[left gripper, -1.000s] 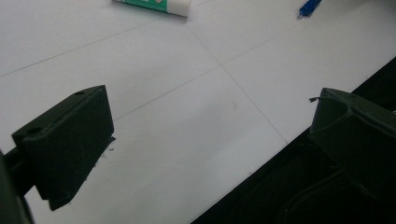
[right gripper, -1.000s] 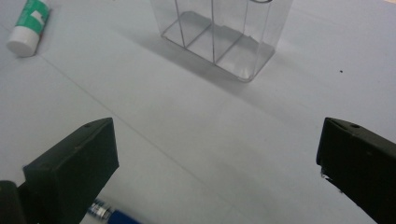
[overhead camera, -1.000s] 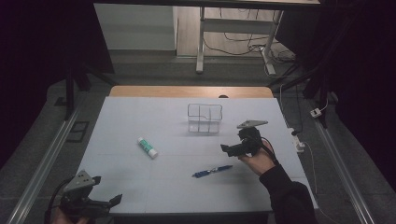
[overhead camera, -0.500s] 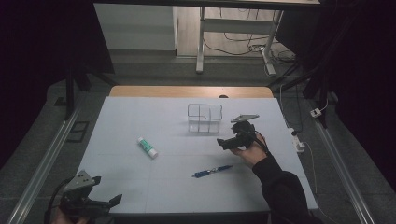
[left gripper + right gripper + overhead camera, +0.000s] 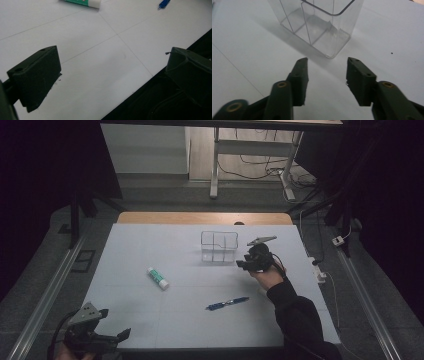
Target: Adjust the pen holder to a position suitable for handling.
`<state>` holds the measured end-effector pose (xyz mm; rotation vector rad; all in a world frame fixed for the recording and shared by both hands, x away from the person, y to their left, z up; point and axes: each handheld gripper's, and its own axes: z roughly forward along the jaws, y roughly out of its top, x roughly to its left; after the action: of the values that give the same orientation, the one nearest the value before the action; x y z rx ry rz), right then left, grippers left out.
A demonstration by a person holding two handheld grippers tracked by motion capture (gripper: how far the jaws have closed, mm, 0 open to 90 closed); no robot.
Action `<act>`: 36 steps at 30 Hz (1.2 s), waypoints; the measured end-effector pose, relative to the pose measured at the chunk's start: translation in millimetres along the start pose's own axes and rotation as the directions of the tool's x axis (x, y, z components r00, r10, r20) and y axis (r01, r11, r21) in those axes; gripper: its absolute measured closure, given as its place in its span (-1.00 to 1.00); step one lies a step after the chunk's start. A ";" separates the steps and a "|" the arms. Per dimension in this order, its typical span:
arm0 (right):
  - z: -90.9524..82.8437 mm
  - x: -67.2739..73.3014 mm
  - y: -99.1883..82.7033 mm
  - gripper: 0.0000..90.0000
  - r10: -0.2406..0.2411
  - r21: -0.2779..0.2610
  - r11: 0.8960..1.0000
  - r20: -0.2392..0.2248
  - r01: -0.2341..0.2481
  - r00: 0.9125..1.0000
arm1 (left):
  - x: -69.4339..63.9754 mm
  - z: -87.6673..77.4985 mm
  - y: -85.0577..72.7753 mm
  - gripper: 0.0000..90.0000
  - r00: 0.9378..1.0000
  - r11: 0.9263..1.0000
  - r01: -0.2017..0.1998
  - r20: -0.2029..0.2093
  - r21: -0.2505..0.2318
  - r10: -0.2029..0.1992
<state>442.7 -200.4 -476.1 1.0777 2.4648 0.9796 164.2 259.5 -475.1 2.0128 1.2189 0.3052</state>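
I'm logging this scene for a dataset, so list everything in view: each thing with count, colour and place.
clear organizer: one, transparent with dividers, far middle of the table, just ahead of the right gripper's jaws with bare table between.
glue stick: one, white with a green label, lying left of centre.
pen: one, blue, lying near centre, toward the person.
table: one, white top with a wooden far edge.
left gripper: one, black, at the near left table edge, jaws wide apart and empty.
right gripper: one, black, beside the organizer; jaws have just been closing, nothing between them.
sleeve: one, dark, on the right forearm.
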 end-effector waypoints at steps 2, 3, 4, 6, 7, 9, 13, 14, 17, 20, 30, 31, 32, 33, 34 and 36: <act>0.4 -2.5 1.7 0.42 -0.001 0.005 1.000 0.000 0.001 1.000 | 0.1 0.0 -0.1 -1.00 1.000 1.000 0.001 0.001 -0.001 -0.001; 0.9 -3.4 2.5 0.47 -0.002 0.009 1.000 0.000 0.002 1.000 | 0.2 -0.1 -0.1 -1.00 1.000 1.000 0.001 0.001 -0.001 -0.001; 1.4 -4.5 3.5 0.56 -0.012 0.015 1.000 0.000 0.012 1.000 | 0.2 -0.1 -0.1 -1.00 1.000 1.000 0.000 0.002 -0.001 0.000; 2.8 -6.3 5.5 0.70 -0.020 0.024 1.000 -0.006 0.020 1.000 | 0.3 -0.1 -0.1 -1.00 1.000 1.000 0.000 0.003 -0.003 0.000; 2.8 -6.3 5.5 0.70 -0.020 0.024 1.000 -0.006 0.020 1.000 | 0.3 -0.1 -0.1 -1.00 1.000 1.000 0.000 0.004 -0.003 0.000; 4.9 -7.8 7.8 0.84 -0.029 0.029 0.999 -0.007 0.030 1.000 | 0.3 -0.1 -0.1 -1.00 1.000 1.000 0.000 0.005 -0.003 0.000; 9.8 -9.5 13.1 0.99 -0.035 0.029 0.999 0.004 0.034 0.999 | 0.4 0.0 -0.1 -1.00 1.000 1.000 -0.001 0.006 -0.003 0.001; 11.9 -10.2 16.0 0.99 -0.025 0.027 0.999 0.010 0.025 1.000 | 0.5 -0.1 -0.1 -1.00 1.000 1.000 -0.001 0.007 -0.002 0.001; 16.3 -12.9 19.8 0.99 -0.018 0.019 1.000 0.023 0.018 1.000 | 0.8 -0.2 -0.1 -1.00 1.000 1.000 0.002 0.009 -0.002 -0.002; 19.1 -15.2 21.9 0.99 -0.009 0.013 1.000 0.033 0.009 0.999 | 0.9 -0.3 -0.2 -1.00 1.000 1.000 0.002 0.009 -0.002 -0.002; 38.1 -26.5 30.5 0.99 0.045 -0.034 0.998 0.054 -0.043 0.998 | 1.0 0.1 0.1 -1.00 1.000 1.000 0.003 0.009 0.003 -0.003; 38.1 -26.5 30.5 0.99 0.045 -0.034 0.998 0.054 -0.043 0.998 | 1.0 0.2 0.0 -1.00 1.000 1.000 0.004 0.010 0.002 -0.004; 39.7 -26.3 31.6 0.99 0.050 -0.036 0.998 0.057 -0.048 0.997 | 1.0 0.3 0.0 -1.00 1.000 1.000 0.004 0.010 0.002 -0.004; 42.1 -27.5 33.2 0.99 0.046 -0.029 0.999 0.068 -0.044 0.997 | 0.9 0.2 0.0 -1.00 1.000 1.000 0.003 0.009 0.002 -0.003; 43.1 -28.1 33.5 0.99 0.051 -0.031 0.998 0.068 -0.049 0.996 | 0.9 0.2 -0.1 -1.00 1.000 1.000 0.003 0.009 0.002 -0.003; 44.7 -28.7 33.7 0.99 0.058 -0.031 0.998 0.068 -0.056 0.996 | 0.8 0.0 -0.2 -1.00 1.000 1.000 0.004 0.008 0.003 -0.004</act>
<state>502.5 -183.6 -486.4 1.1588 2.3697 0.9755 164.5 260.3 -475.4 2.0118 1.2189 0.2933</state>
